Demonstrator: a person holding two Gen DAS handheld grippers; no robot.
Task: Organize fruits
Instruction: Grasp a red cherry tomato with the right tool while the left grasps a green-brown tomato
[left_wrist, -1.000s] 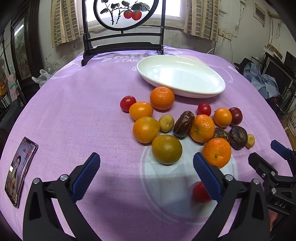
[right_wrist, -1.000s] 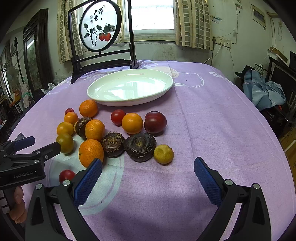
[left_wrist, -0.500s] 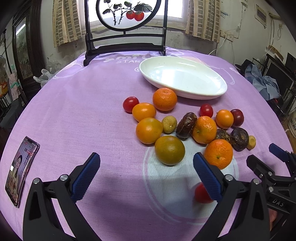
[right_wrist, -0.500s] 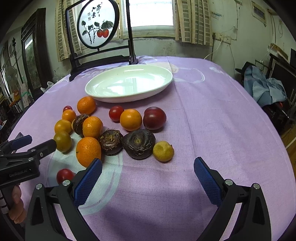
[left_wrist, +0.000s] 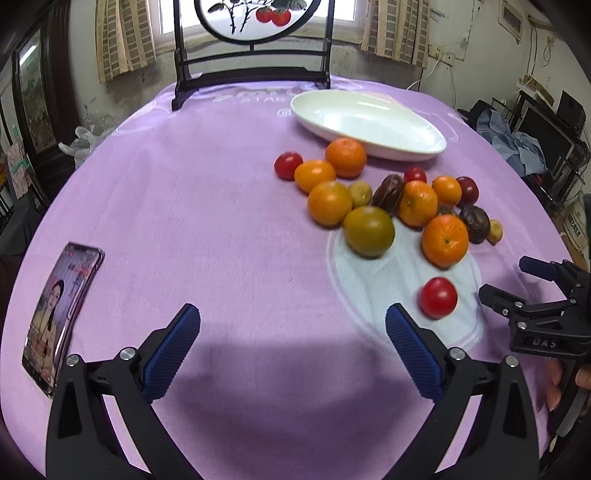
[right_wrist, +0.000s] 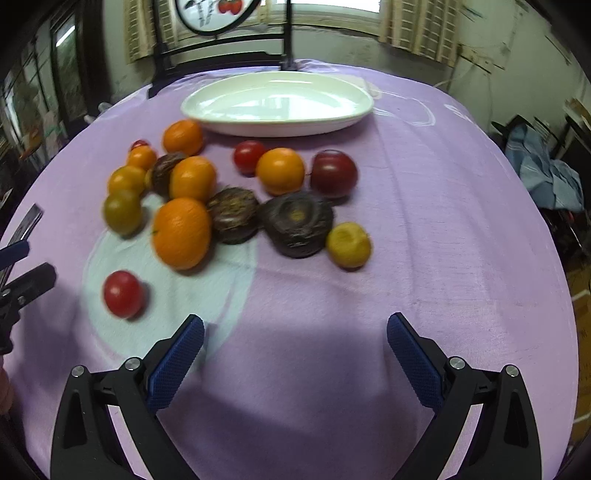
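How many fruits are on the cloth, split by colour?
Orange fruits: 6
Red tomatoes: 3
Dark brown wrinkled fruits: 3
Small yellow fruits: 2
Dark red fruit: 1
Greenish fruit: 1
Total: 16

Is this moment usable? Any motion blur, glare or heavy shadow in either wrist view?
Right wrist view: fruit smeared by motion blur, worst on the lone red tomato; window glare on the white dish. Left wrist view: sharper, slight softness on the green-brown citrus. Both: dark shadow on the cloth between the open fingers, and fisheye bending at the edges.
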